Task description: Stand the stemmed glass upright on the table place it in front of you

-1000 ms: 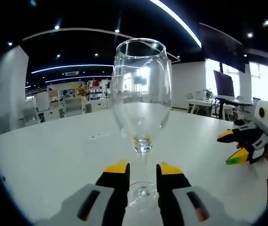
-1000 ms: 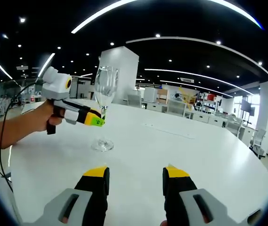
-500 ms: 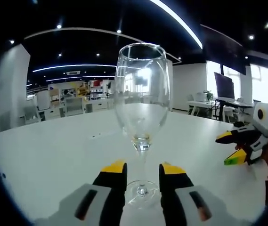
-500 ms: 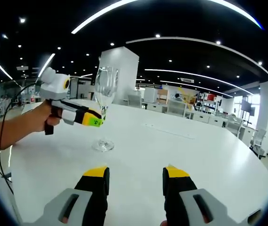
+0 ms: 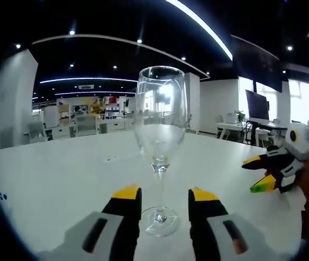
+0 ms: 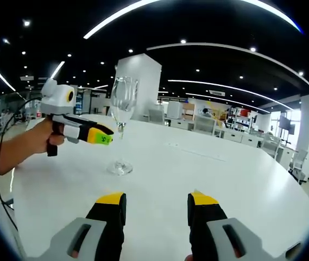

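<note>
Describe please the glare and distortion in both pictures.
Left gripper view: the clear stemmed glass catches bright window reflections in its bowl; ceiling light strips bend into arcs. Right gripper view: the same fisheye curving; the white table is evenly lit, with only soft shadow at the glass foot.

I can read no text, label, brand or number anywhere. My tools carry only plain yellow and green tips, without lettering. The far shelves and displays across the room show coloured patches that may be signs or boxes, but they are too small and blurred for me to make out a single word.
</note>
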`<state>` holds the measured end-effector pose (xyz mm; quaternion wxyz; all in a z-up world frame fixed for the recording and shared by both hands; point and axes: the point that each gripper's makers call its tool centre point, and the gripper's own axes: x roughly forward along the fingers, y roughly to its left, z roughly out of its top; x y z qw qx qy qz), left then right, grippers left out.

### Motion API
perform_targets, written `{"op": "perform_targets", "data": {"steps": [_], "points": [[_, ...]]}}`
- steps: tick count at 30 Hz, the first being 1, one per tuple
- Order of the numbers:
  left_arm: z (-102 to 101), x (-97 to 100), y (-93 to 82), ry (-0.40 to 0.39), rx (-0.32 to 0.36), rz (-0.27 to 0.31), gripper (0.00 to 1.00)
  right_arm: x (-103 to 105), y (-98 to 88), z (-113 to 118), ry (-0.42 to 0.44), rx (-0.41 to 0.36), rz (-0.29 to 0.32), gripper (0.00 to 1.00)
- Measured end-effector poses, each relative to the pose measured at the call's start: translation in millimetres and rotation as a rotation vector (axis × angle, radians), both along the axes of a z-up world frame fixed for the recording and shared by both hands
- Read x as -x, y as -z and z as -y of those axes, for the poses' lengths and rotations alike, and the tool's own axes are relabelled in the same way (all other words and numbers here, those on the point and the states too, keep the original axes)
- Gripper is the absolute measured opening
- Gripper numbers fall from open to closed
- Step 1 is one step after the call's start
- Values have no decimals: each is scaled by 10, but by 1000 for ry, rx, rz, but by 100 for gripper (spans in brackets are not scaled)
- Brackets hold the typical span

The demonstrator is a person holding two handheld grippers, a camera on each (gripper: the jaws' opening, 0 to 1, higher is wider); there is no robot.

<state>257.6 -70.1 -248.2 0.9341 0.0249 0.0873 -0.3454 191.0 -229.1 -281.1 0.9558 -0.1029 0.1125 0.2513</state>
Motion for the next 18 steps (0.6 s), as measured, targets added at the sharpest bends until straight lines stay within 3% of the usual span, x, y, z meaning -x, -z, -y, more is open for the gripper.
{"op": "perform_targets", "data": {"steps": [18], "points": [[-256, 226, -102, -57, 106, 38, 42, 15, -7, -21, -5, -1, 5, 48]]}}
